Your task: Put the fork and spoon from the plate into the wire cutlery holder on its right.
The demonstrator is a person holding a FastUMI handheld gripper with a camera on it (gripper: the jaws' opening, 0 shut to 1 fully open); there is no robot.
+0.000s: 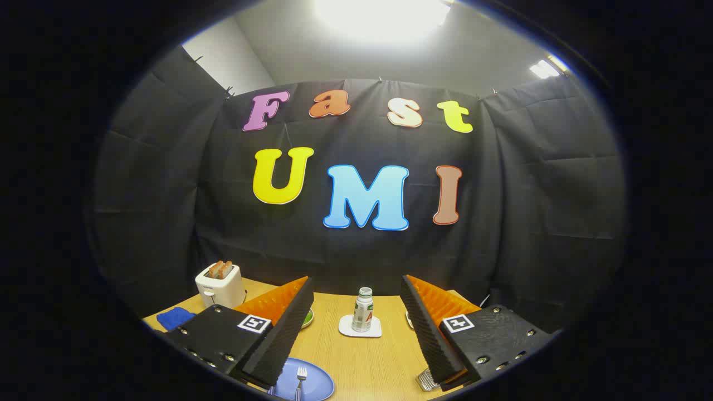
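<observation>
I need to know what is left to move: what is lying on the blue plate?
A fork lies on the blue plate. The open gripper's finger covers part of the plate, so a spoon there cannot be confirmed.

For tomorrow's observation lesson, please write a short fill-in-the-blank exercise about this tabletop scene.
1. The metal fork lies on the round ____ plate.
2. The small bottle stands on a white ____.
3. The white toaster holds slices of ____.
4. The claw is ____, holding nothing.

Missing words: blue; coaster; toast; open
</observation>
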